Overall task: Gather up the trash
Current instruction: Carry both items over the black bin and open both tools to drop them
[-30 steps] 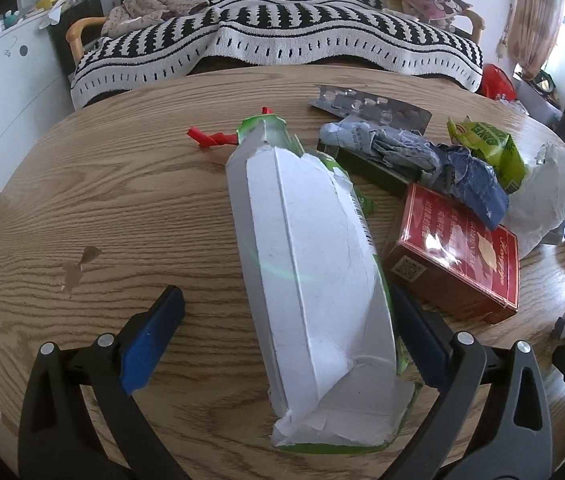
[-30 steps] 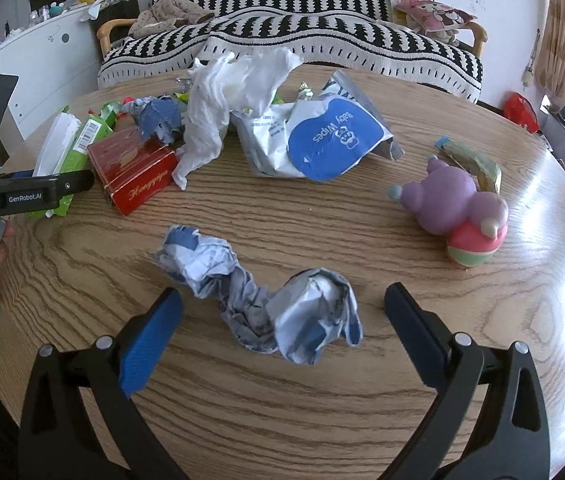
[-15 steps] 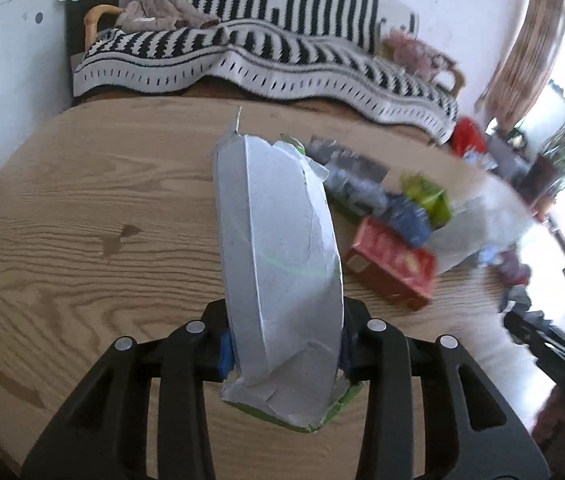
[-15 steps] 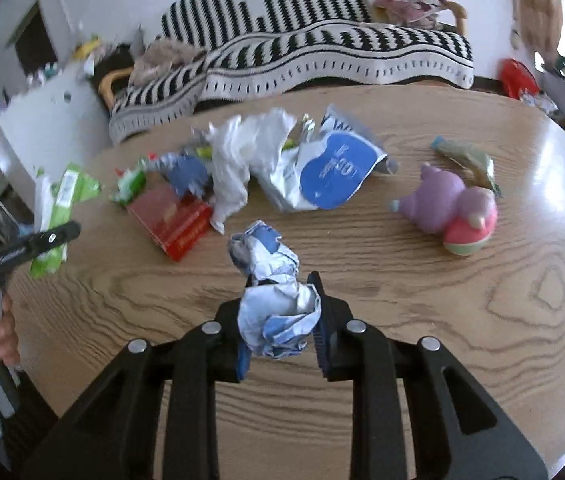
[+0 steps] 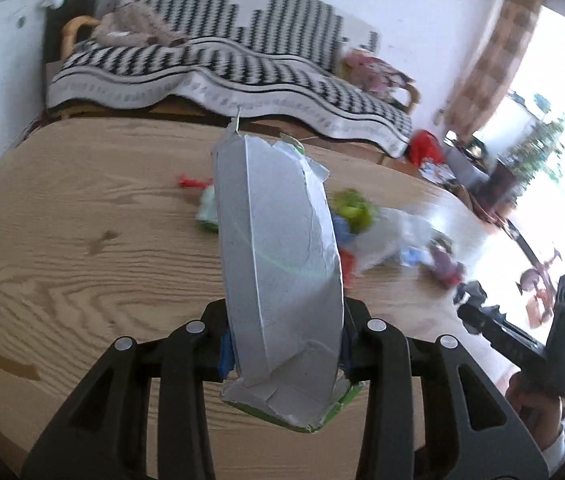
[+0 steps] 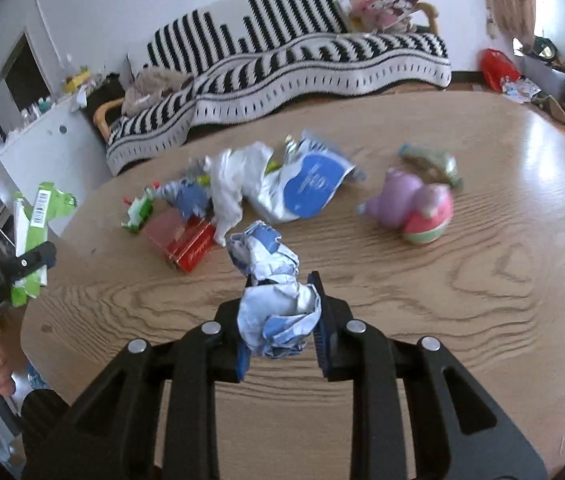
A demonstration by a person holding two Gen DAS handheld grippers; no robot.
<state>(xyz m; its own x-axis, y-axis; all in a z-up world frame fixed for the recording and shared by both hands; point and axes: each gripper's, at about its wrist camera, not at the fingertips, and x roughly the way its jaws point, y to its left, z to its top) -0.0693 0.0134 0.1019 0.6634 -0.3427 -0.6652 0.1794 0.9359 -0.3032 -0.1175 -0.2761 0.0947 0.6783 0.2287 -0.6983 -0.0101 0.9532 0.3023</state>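
My left gripper (image 5: pixel 284 350) is shut on a flattened green-and-white carton (image 5: pixel 278 264) and holds it lifted above the wooden table (image 5: pixel 82 248). The same carton shows in the right wrist view (image 6: pixel 36 232) at the far left, off the table's edge. My right gripper (image 6: pixel 280 334) is shut on a crumpled blue-and-white paper wad (image 6: pixel 272 292), raised over the table (image 6: pixel 442 320). A pile of trash lies behind it: a red box (image 6: pixel 182 242), a white plastic bag (image 6: pixel 230 188), a blue-label wipes pack (image 6: pixel 306 190) and a small green wrapper (image 6: pixel 138 212).
A purple and pink plush toy (image 6: pixel 410 208) lies on the table's right side with a greenish wrapper (image 6: pixel 430 162) behind it. A striped sofa (image 6: pixel 282 60) stands beyond the table. A white cabinet (image 6: pixel 42 140) is at the left.
Both grippers closed, the left on the carton, the right on the paper wad. Both have lifted their loads off the table and drawn back from the pile.
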